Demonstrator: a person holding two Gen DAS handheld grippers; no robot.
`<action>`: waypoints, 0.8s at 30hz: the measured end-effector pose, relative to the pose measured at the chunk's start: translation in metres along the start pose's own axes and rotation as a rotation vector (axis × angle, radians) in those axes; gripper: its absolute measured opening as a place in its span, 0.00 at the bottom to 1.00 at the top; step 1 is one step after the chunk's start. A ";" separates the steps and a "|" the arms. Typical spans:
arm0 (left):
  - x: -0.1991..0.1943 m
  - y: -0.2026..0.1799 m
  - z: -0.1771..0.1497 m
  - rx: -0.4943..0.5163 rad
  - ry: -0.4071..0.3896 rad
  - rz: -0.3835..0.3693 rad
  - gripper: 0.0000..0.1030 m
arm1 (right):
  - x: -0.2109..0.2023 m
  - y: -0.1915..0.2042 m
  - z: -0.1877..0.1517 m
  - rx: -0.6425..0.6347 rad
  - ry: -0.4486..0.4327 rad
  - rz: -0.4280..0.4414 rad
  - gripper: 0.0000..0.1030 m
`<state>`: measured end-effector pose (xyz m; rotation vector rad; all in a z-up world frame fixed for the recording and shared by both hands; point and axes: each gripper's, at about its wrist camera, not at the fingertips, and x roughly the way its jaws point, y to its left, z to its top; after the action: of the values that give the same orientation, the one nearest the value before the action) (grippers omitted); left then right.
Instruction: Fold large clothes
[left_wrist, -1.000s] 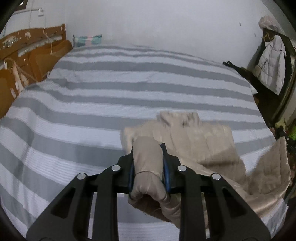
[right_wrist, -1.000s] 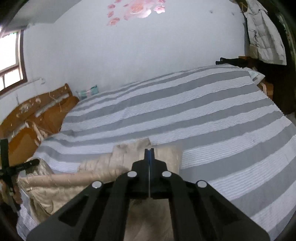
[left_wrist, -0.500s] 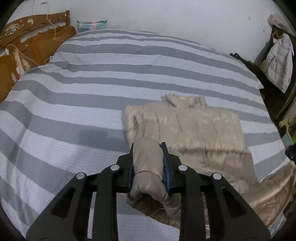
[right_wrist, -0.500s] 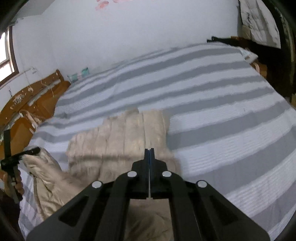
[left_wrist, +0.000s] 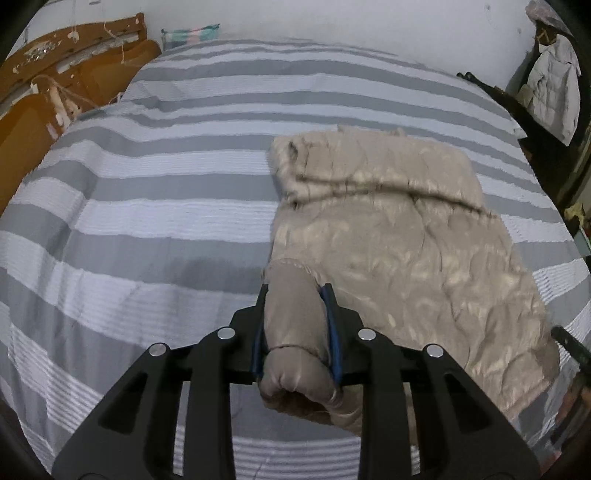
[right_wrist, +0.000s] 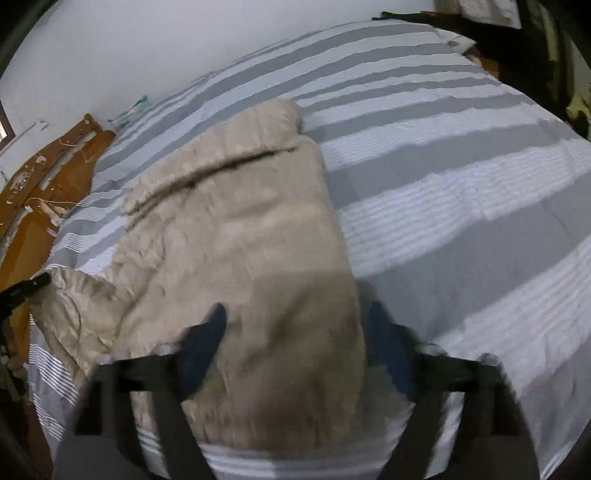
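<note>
**We let go on the right**

Our left tool (left_wrist: 295, 328) still squeezes the coat's sleeve (left_wrist: 291, 317). The puffy coat (right_wrist: 240, 229) lies on the bed (right_wrist: 461, 192), just ahead of both tools. Our right tool (right_wrist: 295, 332) has just opened wide over the coat's hem, gripping nothing. One fold looks done.
</note>
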<state>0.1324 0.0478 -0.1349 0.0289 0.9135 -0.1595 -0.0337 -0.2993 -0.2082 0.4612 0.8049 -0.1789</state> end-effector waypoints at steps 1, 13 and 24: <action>0.001 0.002 -0.006 -0.002 0.010 0.005 0.26 | 0.000 -0.001 -0.010 -0.002 0.014 -0.003 0.79; 0.005 0.014 -0.040 -0.019 0.038 -0.013 0.27 | 0.014 0.011 -0.021 -0.054 0.092 0.026 0.26; -0.001 0.004 0.020 0.015 -0.046 0.006 0.25 | -0.027 0.064 0.095 -0.223 -0.132 0.049 0.21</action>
<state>0.1481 0.0500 -0.1220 0.0418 0.8667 -0.1604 0.0307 -0.2866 -0.1109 0.2561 0.6746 -0.0720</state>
